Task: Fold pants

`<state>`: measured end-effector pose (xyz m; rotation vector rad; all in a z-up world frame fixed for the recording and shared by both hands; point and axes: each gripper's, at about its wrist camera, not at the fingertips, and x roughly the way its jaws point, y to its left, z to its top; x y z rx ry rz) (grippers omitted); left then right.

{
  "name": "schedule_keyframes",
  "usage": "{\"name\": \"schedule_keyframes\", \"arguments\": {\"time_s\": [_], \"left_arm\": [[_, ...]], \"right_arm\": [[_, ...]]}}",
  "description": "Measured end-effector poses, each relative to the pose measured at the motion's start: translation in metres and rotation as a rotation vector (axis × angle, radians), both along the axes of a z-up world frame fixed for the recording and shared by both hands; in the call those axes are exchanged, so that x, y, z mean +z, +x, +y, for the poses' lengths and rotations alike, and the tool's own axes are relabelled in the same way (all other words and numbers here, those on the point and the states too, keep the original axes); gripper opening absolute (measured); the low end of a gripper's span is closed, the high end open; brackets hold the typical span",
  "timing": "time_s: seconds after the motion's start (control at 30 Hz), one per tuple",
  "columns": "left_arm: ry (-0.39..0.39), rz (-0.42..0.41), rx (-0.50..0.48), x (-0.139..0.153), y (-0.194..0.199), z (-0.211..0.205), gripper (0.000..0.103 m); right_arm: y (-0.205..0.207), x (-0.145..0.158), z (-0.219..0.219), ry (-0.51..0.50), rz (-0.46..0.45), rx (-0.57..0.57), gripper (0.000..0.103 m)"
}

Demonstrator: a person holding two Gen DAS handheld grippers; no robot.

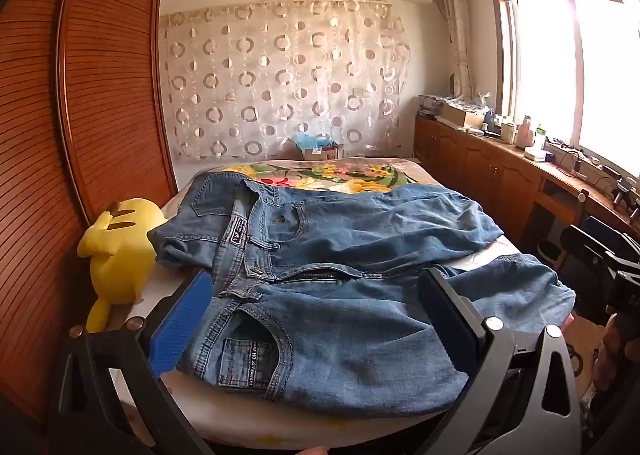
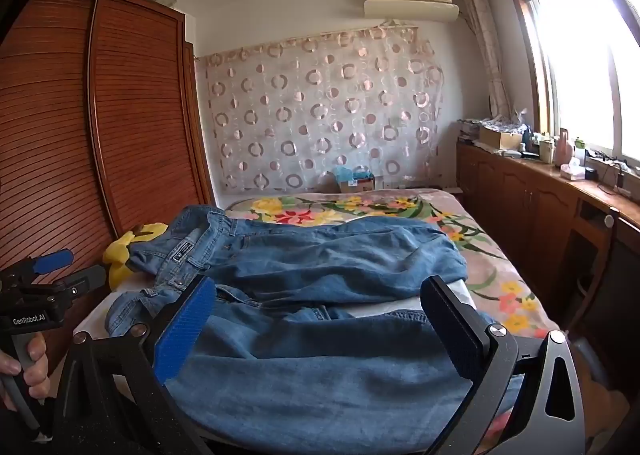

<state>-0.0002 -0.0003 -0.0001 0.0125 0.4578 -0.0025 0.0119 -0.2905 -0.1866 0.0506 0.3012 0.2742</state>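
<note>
Here, jeans (image 1: pixel 340 279) across floral bed (image 2: pixel 500 279).

jeans (image 1: pixel 340 287): faded matt denim
wardrobe (image 1: pixel 108 95): glossy slatted wood
toy (image 1: pixel 120 251): soft plush
gripper pad (image 2: pixel 184 331): ribbed blue plastic

The yellow plush toy (image 2: pixel 120 255) sits mostly hidden behind the jeans (image 2: pixel 320 267).

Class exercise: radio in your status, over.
Left gripper and right gripper open, holding nothing. Jeans spread unfolded on bed. Yellow plush toy beside waistband.
</note>
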Motion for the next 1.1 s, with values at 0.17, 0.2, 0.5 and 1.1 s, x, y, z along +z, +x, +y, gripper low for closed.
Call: {"name": "schedule_keyframes", "arguments": {"time_s": [0.17,0.2,0.5,1.1], "left_arm": [[-0.004,0.0,0.0,0.0008,-0.0016,-0.0007,0.103],[-0.004,0.006,0.0,0.0006,-0.0009,-0.0007,0.103],[-0.008,0.009,0.002,0.0003,-0.0006,-0.0002,0.103],[-0.008,0.007,0.004,-0.0004,-0.0018,0.0021,0.103]], "right_arm": [[-0.0004,-0.001,-0.0036,0.002,0.005,-0.004,0.102],[-0.0006,-0.0011,-0.0046,0.002,0.007,-0.006,0.102],[-0.0035,0.002,0.0007,-0.009,0.014,-0.001,0.102],[-0.0006,0.0001,0.0026,-0.011,0.021,-0.002,0.102]]}}
